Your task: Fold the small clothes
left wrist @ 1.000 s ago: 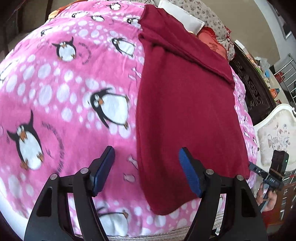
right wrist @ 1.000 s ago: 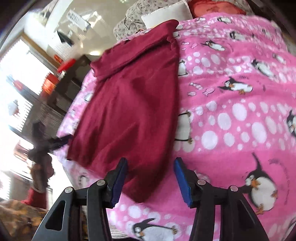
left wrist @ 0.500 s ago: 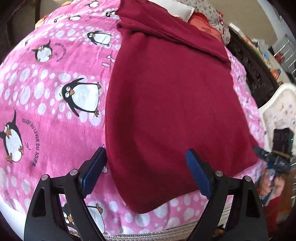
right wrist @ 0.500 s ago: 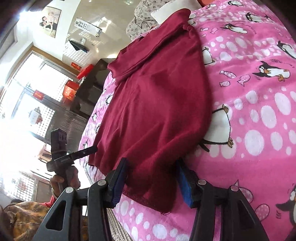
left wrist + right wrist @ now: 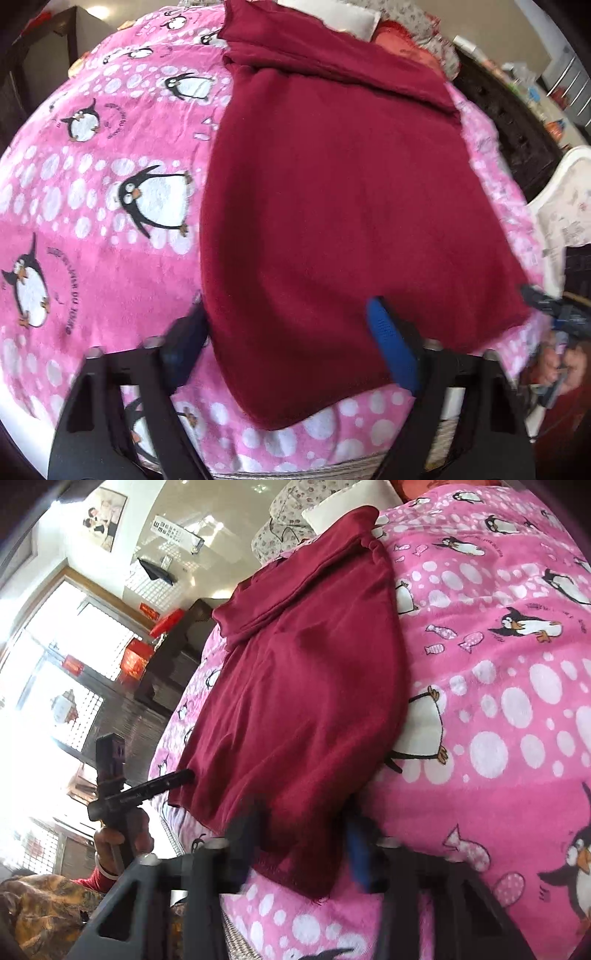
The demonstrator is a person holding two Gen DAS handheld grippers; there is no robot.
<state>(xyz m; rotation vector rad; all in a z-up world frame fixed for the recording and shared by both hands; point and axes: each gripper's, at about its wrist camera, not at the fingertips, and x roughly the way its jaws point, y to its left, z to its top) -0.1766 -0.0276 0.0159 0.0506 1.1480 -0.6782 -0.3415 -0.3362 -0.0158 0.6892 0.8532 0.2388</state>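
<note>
A dark red garment (image 5: 347, 206) lies flat on a pink penguin-print blanket (image 5: 110, 221) that covers a bed. Its long axis runs away from both cameras, from the hem at the near edge of the bed up toward the pillows (image 5: 332, 18) at the far end, where a folded-over band crosses its top.

The left hand-held gripper (image 5: 288, 350) straddles the hem near one lower corner, its jaws closing with the cloth between the blue pads; the pads do not yet press it together. The right hand-held gripper (image 5: 306, 834) is at the other lower corner, jaws closing, with the hem bunched between its blurred fingers; whether the pads already pinch it cannot be told.

Compared with a second ago, both pairs of jaws stand narrower. The left gripper then had one finger over the blanket beside the garment's edge; now both fingers frame red cloth. The right gripper's fingers then hovered short of the hem; now the fabric fills the gap.

In the right wrist view, a person's hand (image 5: 122, 838) grips the left tool's handle.
</note>
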